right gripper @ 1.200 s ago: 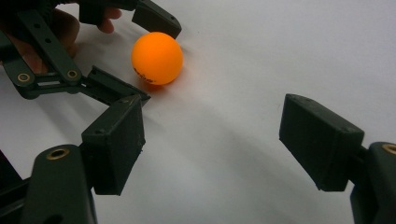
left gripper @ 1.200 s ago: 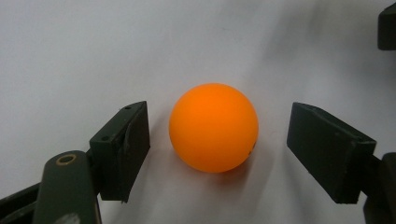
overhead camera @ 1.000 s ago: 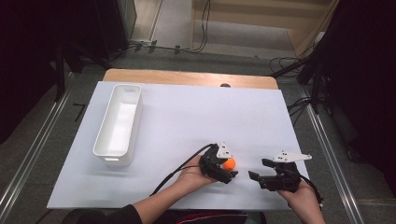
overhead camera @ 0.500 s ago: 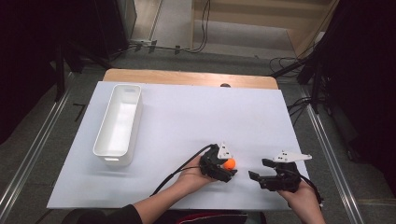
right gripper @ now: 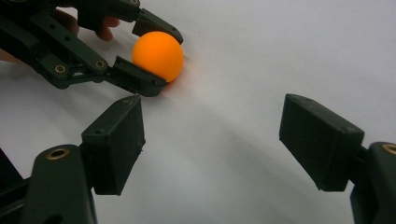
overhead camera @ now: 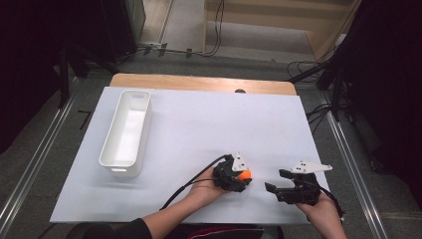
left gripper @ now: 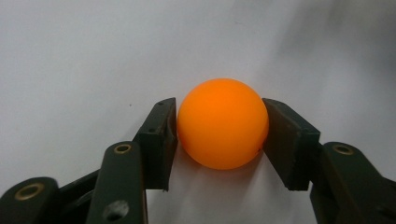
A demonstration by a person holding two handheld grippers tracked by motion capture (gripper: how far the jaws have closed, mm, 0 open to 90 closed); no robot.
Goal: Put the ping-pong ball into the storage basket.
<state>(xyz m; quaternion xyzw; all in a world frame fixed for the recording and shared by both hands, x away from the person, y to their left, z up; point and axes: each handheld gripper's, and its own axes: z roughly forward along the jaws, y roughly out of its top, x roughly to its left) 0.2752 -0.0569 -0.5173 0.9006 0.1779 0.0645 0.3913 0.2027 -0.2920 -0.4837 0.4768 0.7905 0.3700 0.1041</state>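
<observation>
With the orange ball (left gripper: 222, 123) already pinched between the jaws of the left gripper (overhead camera: 234, 175) low over the white mat (overhead camera: 209, 119), the grasp looks done and the carry remains, perhaps to the white bin (overhead camera: 126, 132) far to its left, while the right gripper (right gripper: 210, 135) waits wide apart, empty, just beside the ball.

Wooden table (overhead camera: 199, 82) under a white sheet (overhead camera: 209, 129), grey carpeted floor (overhead camera: 59, 164) with metal rails (overhead camera: 30, 174) either side, black cables (overhead camera: 318, 112) trailing at right and behind, dark curtains or equipment in both far corners, pale wood panelling (overhead camera: 278, 20) beyond, lighting even and dim.
</observation>
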